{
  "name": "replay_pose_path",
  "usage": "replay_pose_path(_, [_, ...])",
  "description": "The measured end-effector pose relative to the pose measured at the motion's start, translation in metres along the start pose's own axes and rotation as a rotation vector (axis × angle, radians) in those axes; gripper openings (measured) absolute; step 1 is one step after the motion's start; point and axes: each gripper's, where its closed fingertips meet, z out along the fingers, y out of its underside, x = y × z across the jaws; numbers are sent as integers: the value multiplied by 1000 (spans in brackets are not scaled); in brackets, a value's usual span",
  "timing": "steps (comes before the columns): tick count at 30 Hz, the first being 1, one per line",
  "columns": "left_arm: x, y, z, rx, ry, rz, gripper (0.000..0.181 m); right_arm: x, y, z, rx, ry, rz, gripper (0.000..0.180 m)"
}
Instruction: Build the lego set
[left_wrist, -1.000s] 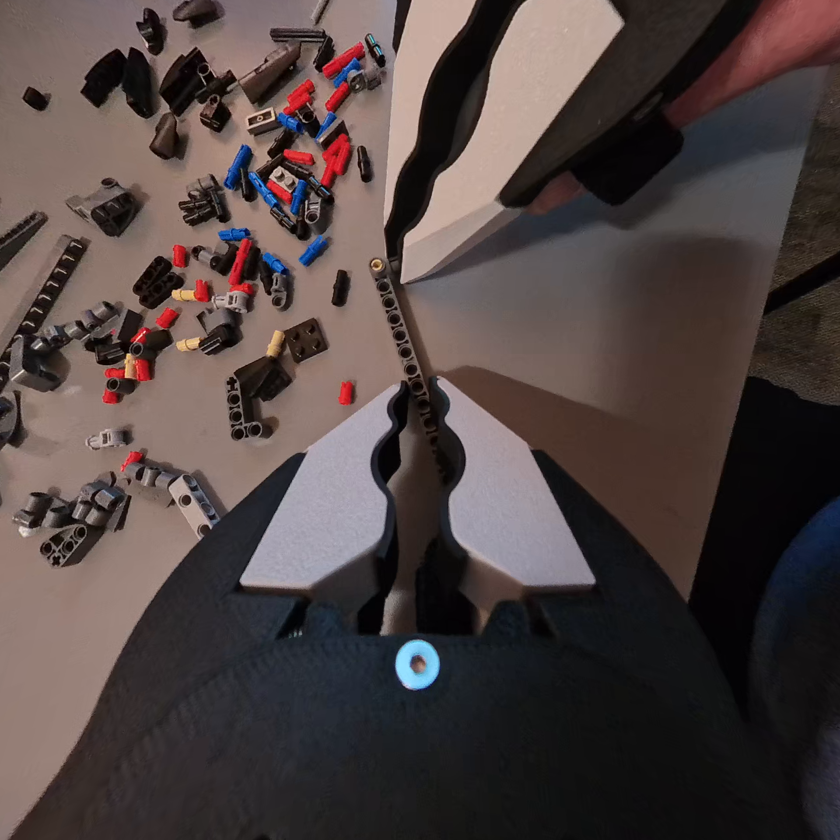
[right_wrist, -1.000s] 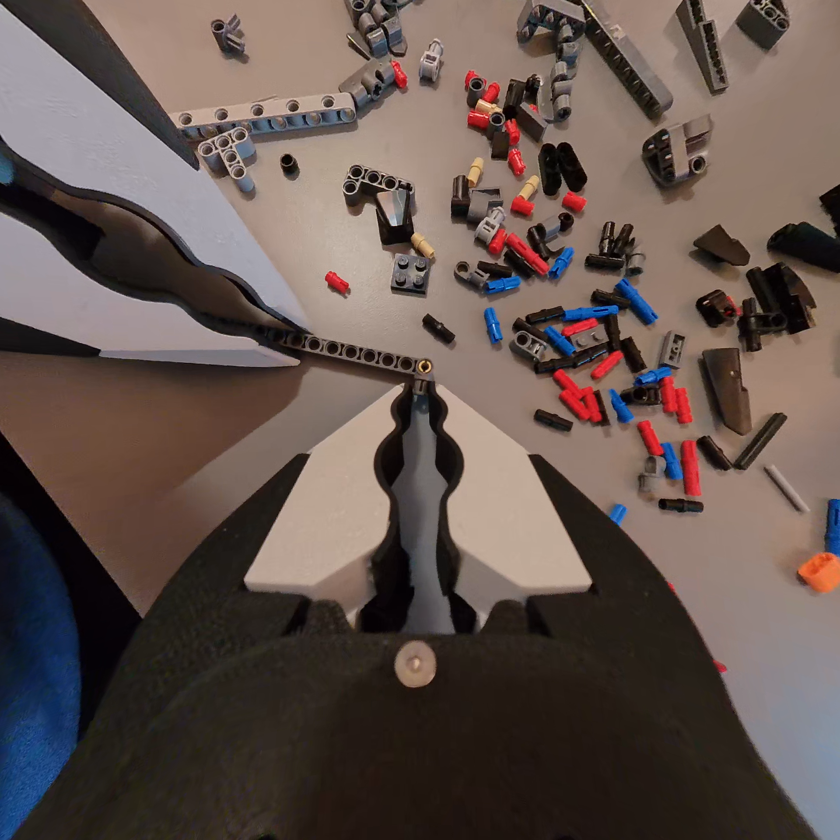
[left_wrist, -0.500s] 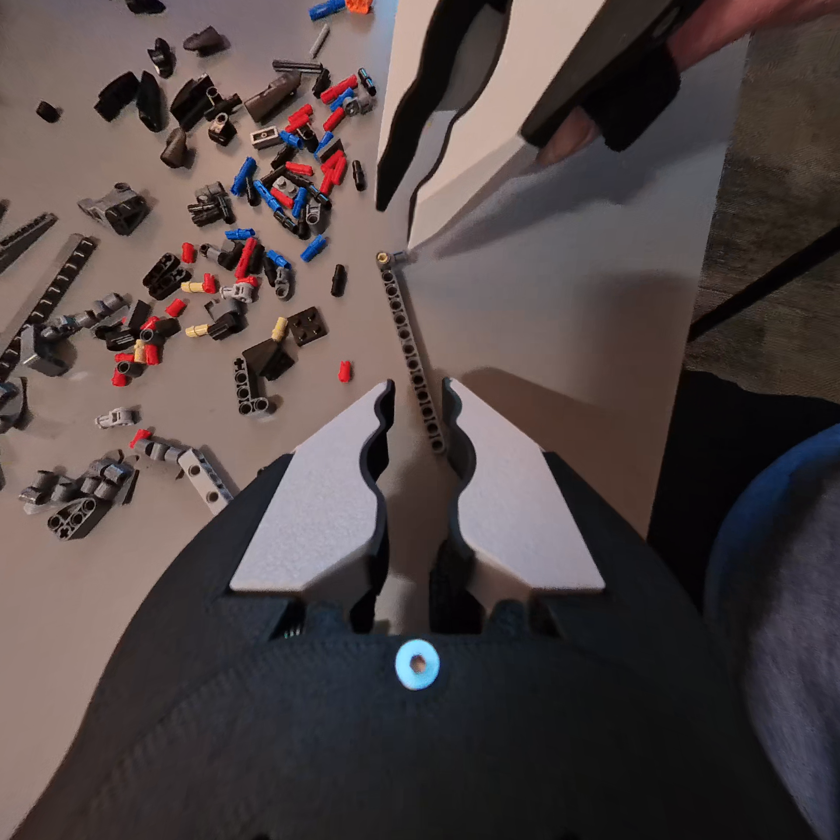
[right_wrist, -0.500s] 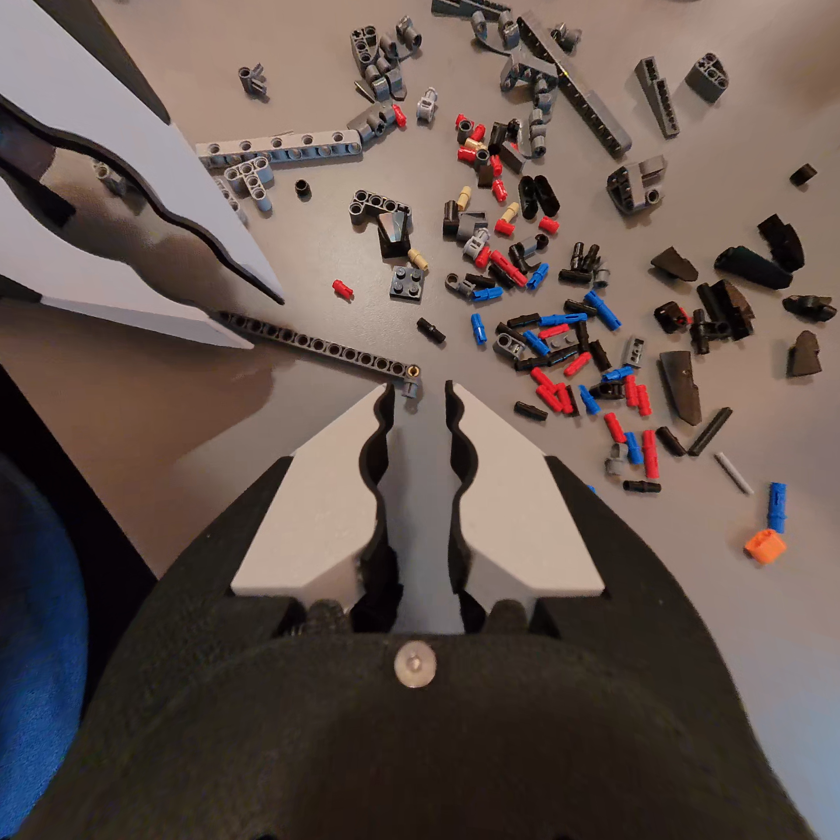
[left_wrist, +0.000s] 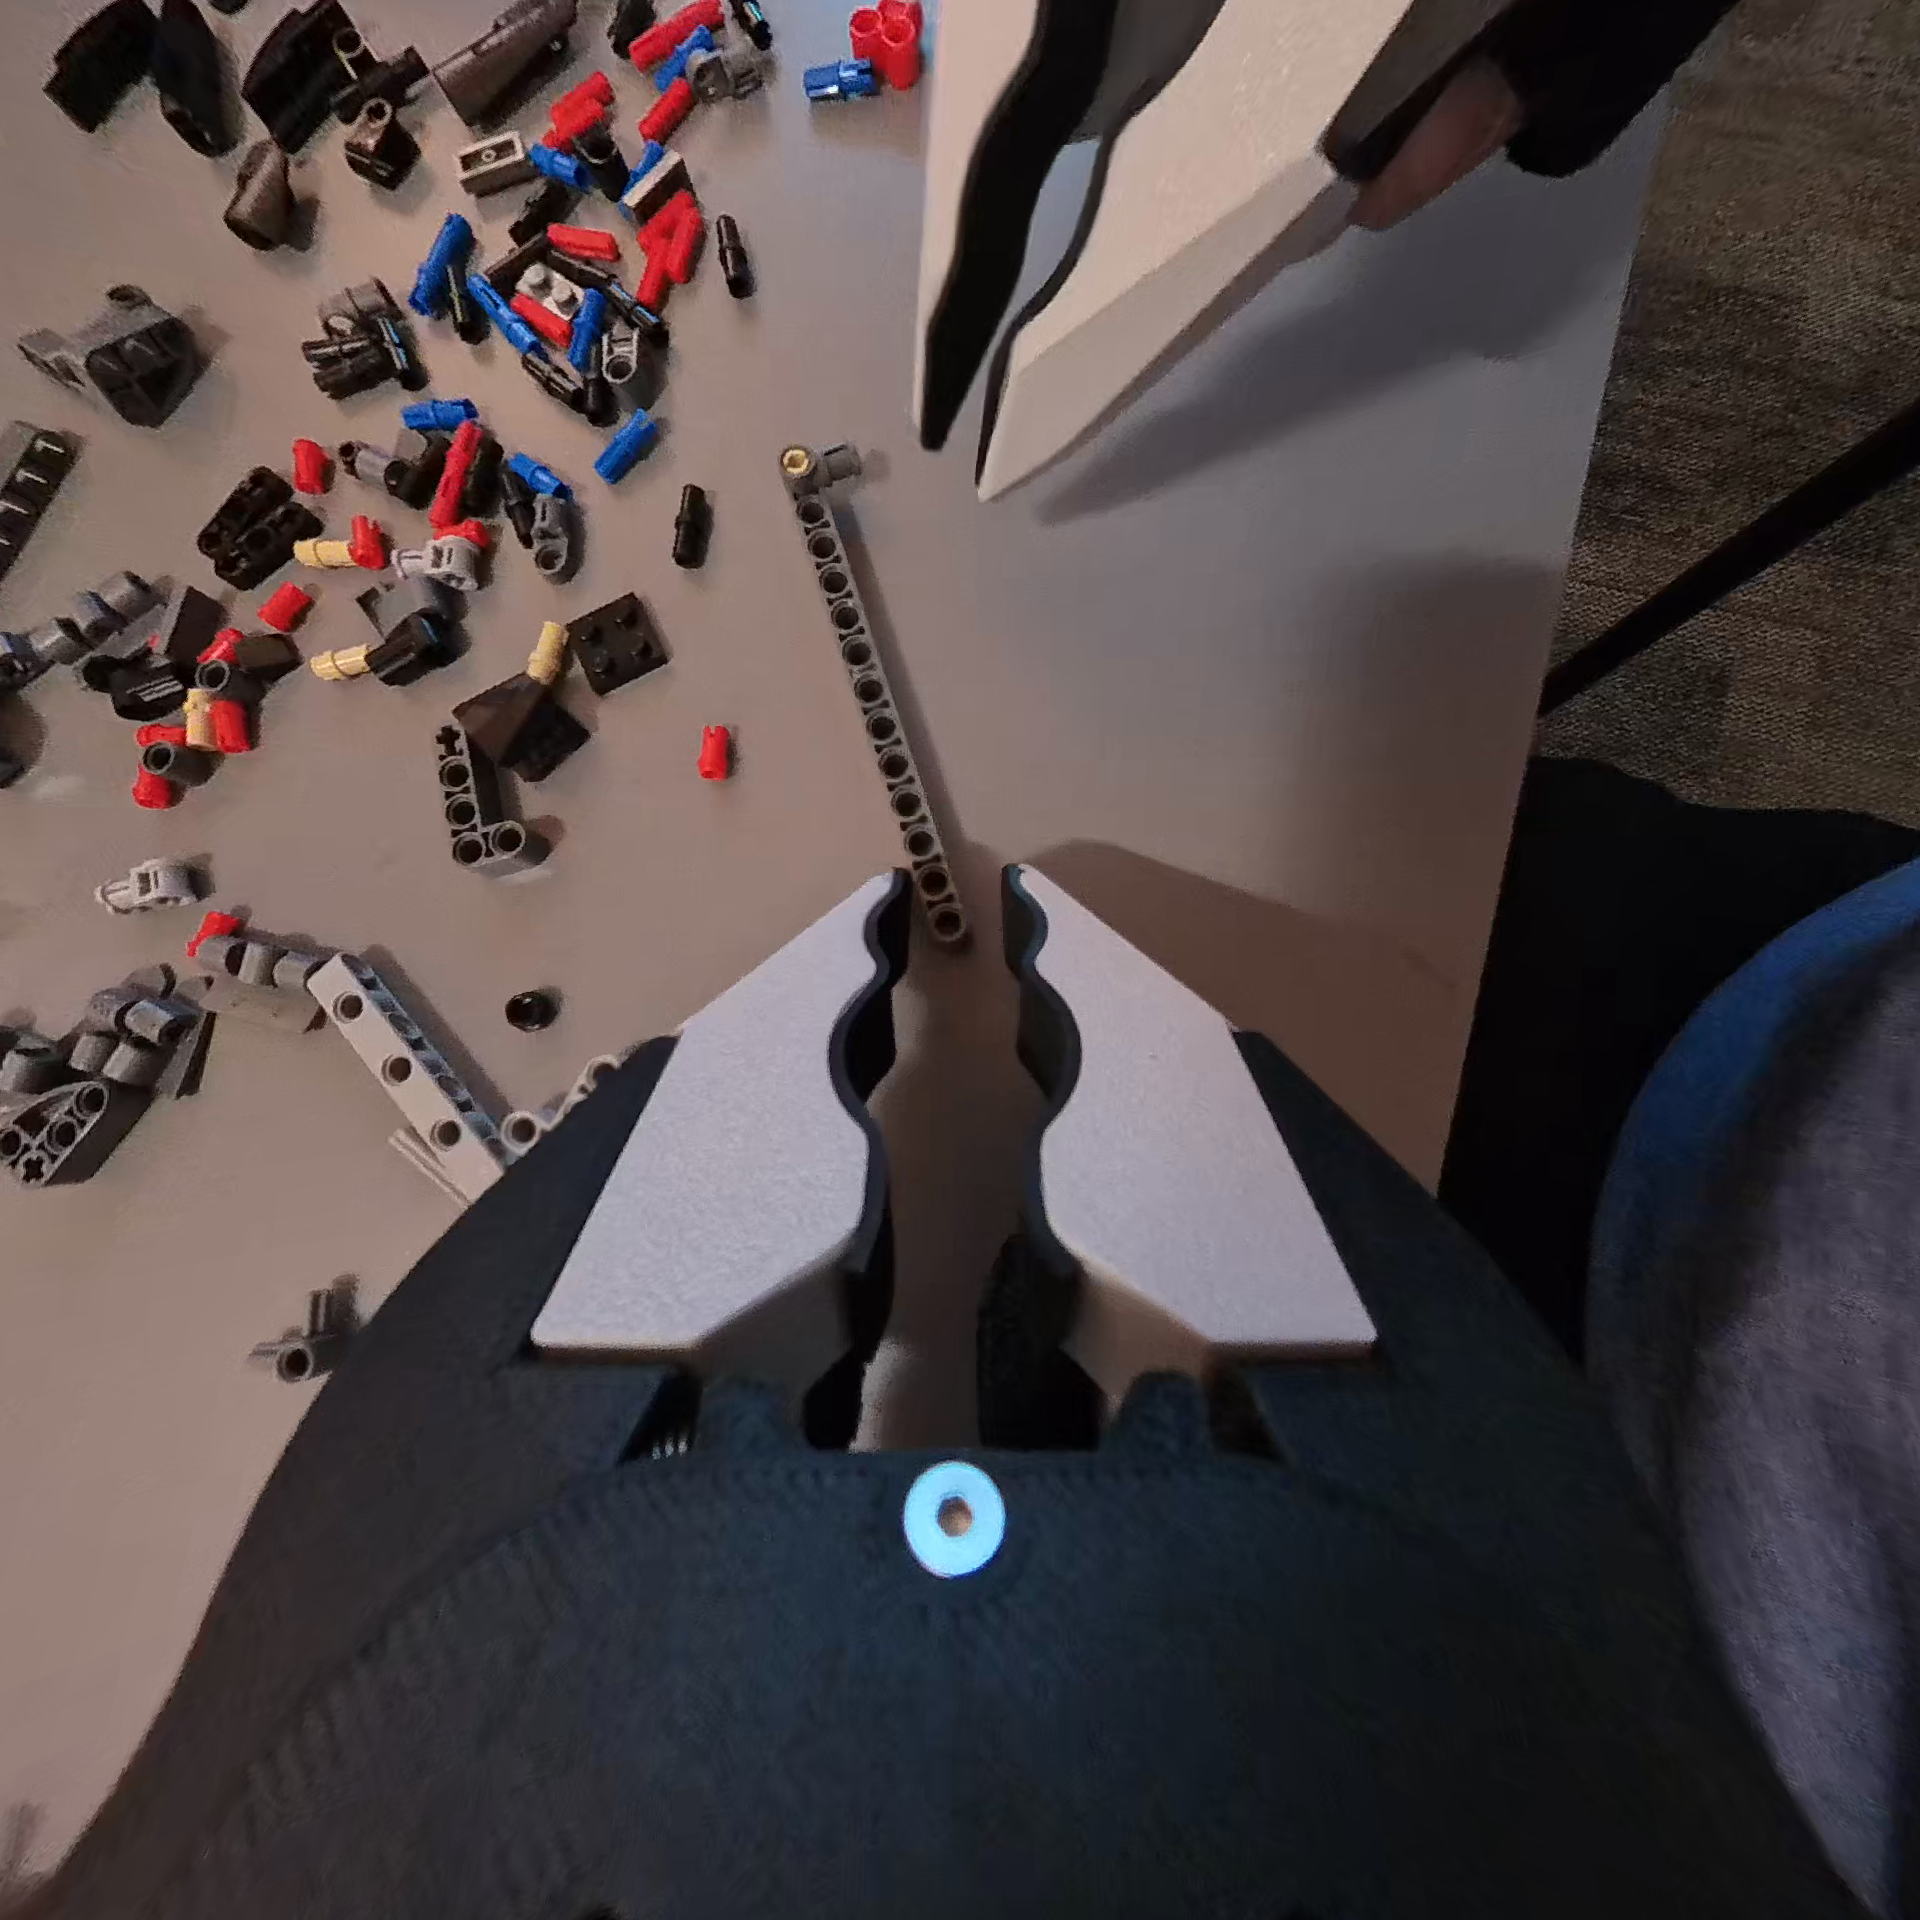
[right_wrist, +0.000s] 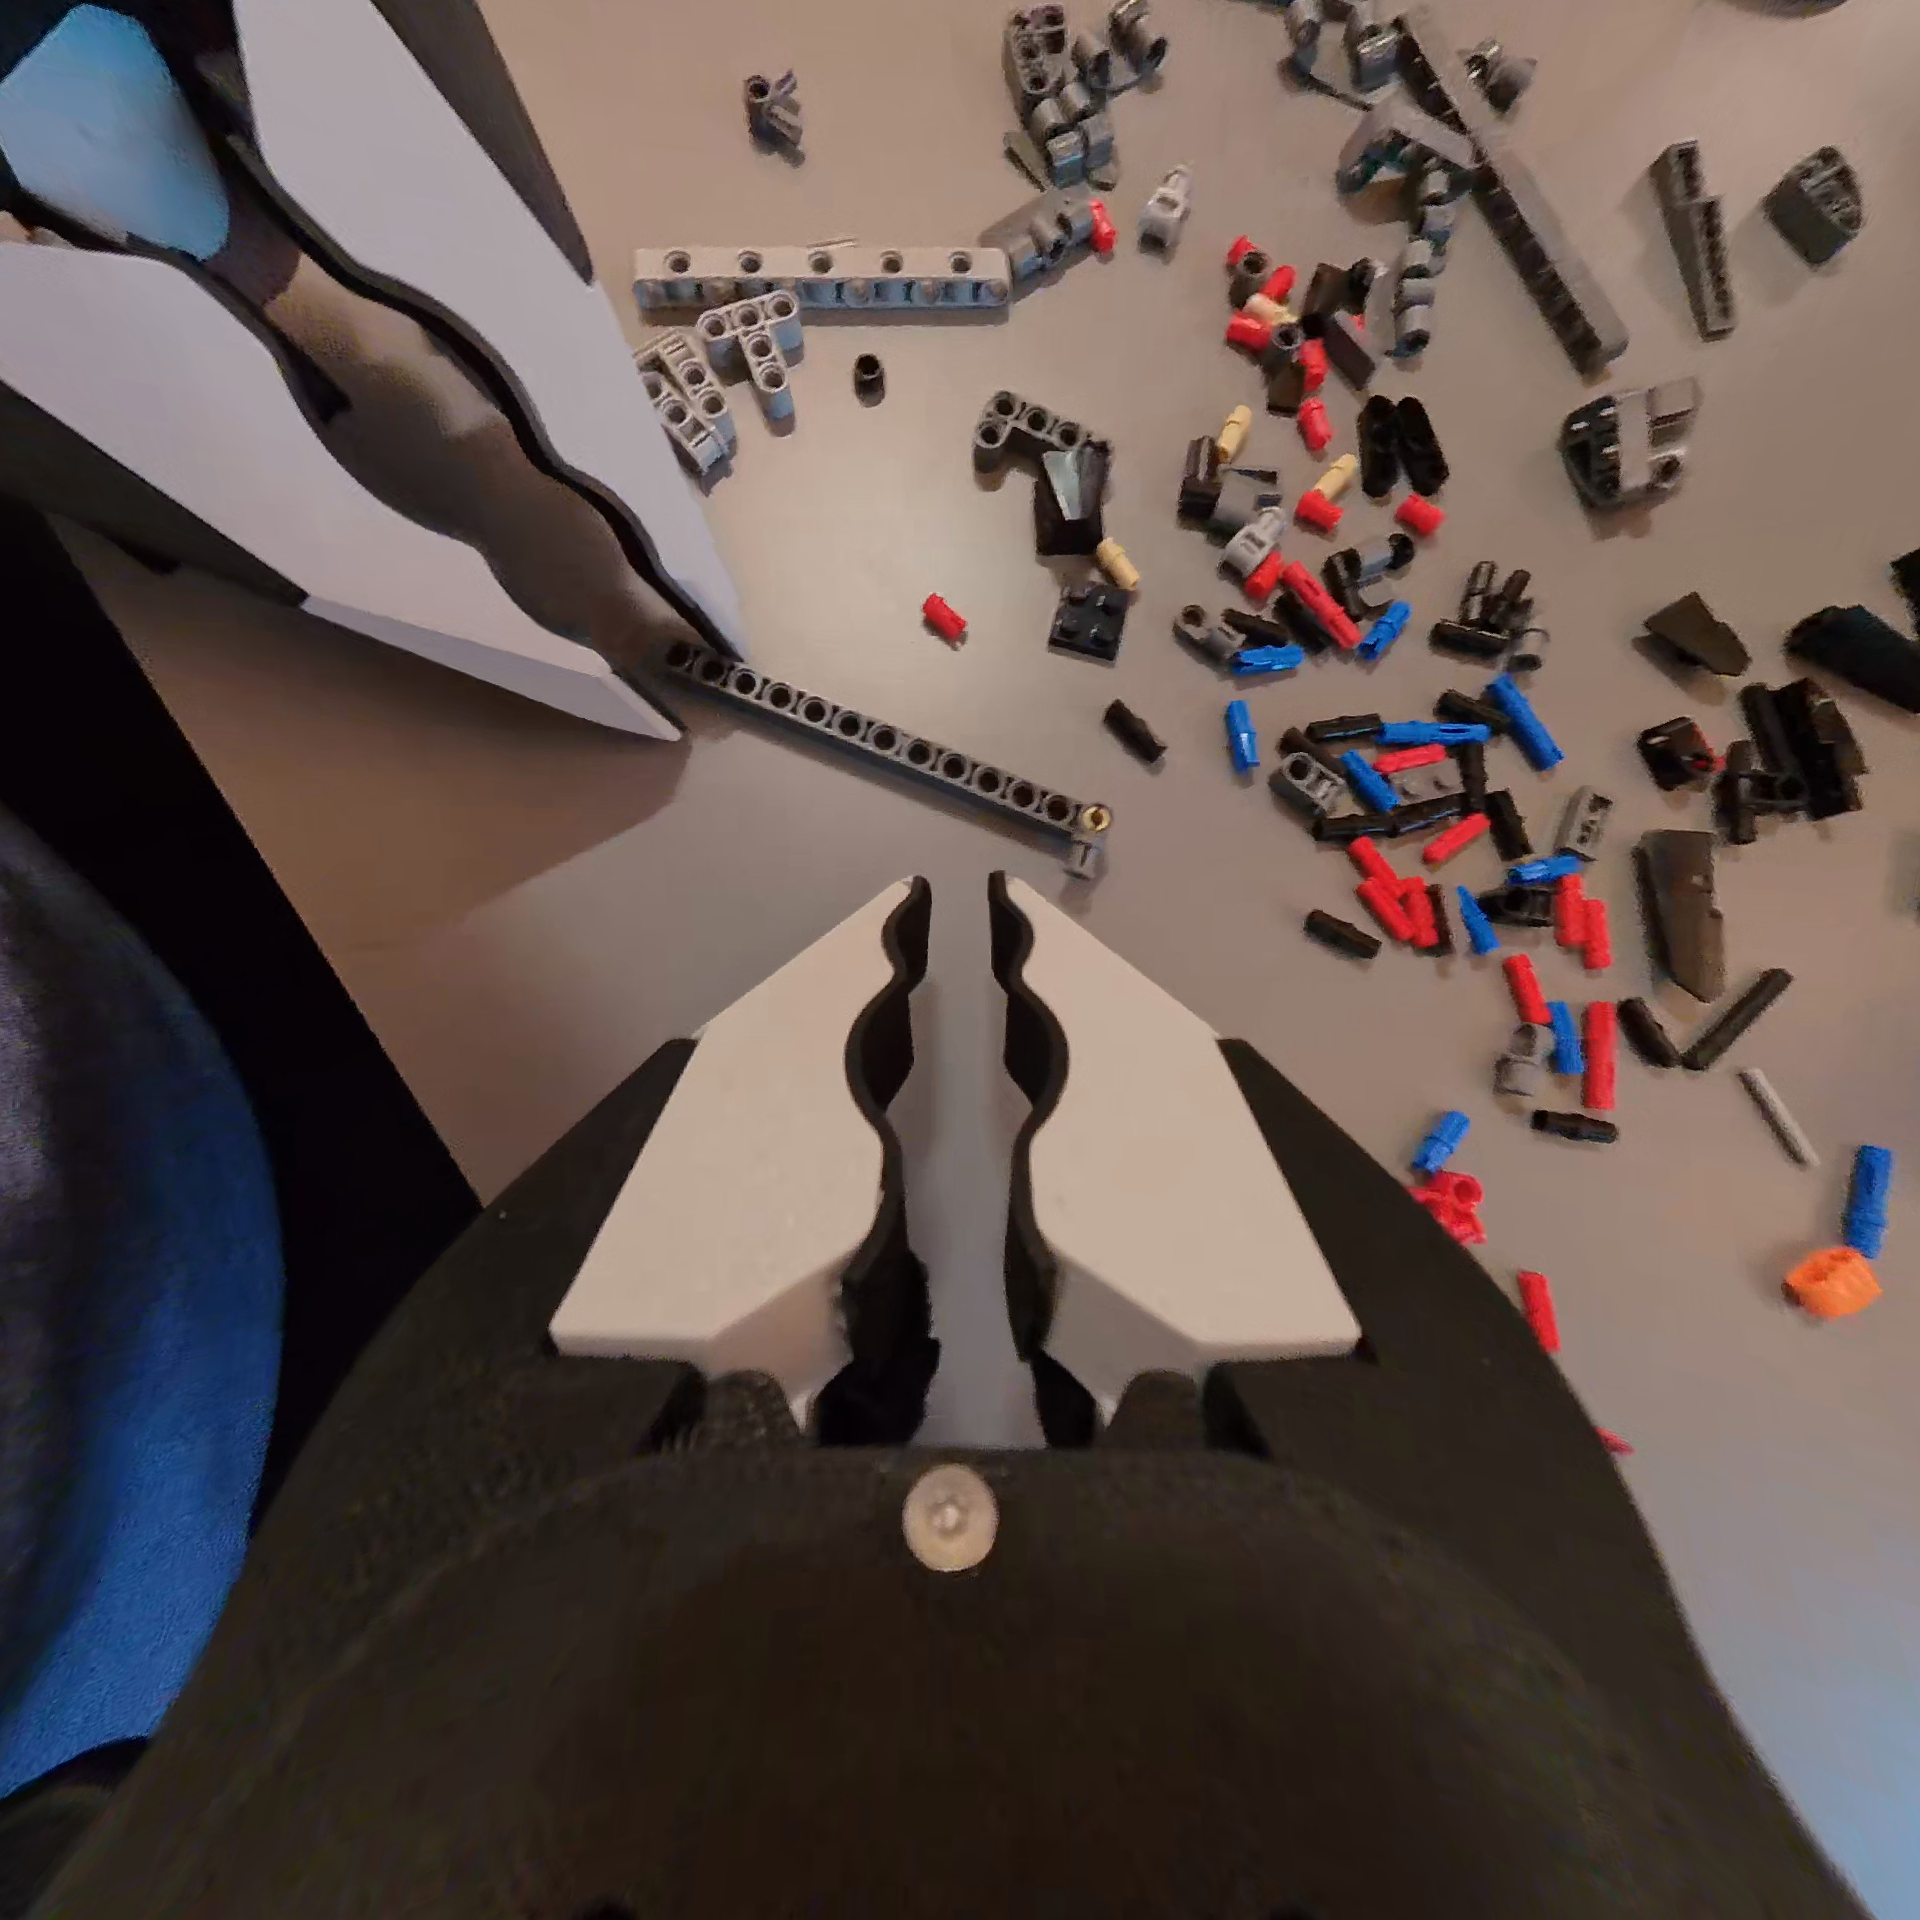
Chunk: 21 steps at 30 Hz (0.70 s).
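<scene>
A long dark grey beam with holes (left_wrist: 868, 686) lies flat on the grey table (left_wrist: 1195, 675). A tan pin and a small grey connector (left_wrist: 840, 464) sit at its far end. My left gripper (left_wrist: 956, 883) is open, and the beam's near end lies loose between its tips. In the right wrist view the beam (right_wrist: 883, 743) runs from the left gripper (right_wrist: 696, 686) to just ahead of my right gripper (right_wrist: 958, 883), which is open and empty. The connector (right_wrist: 1086, 857) lies just right of its tips. The right gripper also shows in the left wrist view (left_wrist: 961, 457).
Loose red, blue and black pins are scattered over the table (right_wrist: 1434, 769). A light grey beam (right_wrist: 821, 275), a black square plate (left_wrist: 618, 644), a red pin (left_wrist: 715, 750) and an orange piece (right_wrist: 1834, 1278) lie about. The table edge (left_wrist: 1538, 727) runs along the right. Left tips to right tips: about 7 cm. My left gripper's tips are some 5 cm from the red pin (left_wrist: 715, 750). It is also in sight in the right wrist view (right_wrist: 944, 617).
Both grippers have opened and let go of the beam, which now lies on the table. Both have drawn back from it, the right one off the connector end.
</scene>
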Motion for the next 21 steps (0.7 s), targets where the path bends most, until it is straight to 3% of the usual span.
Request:
replay_pose_path(1, [1,0,1,-2,0,3,15,-2,2,2,-11,-9,-5,6])
replay_pose_path(13, [7,-7,7,2,-2,21,10,-7,2,25,-36,-46,-11,0])
replay_pose_path(21, [0,-4,-4,29,-19,13,18,-3,-2,10,0,-50,-28,5])
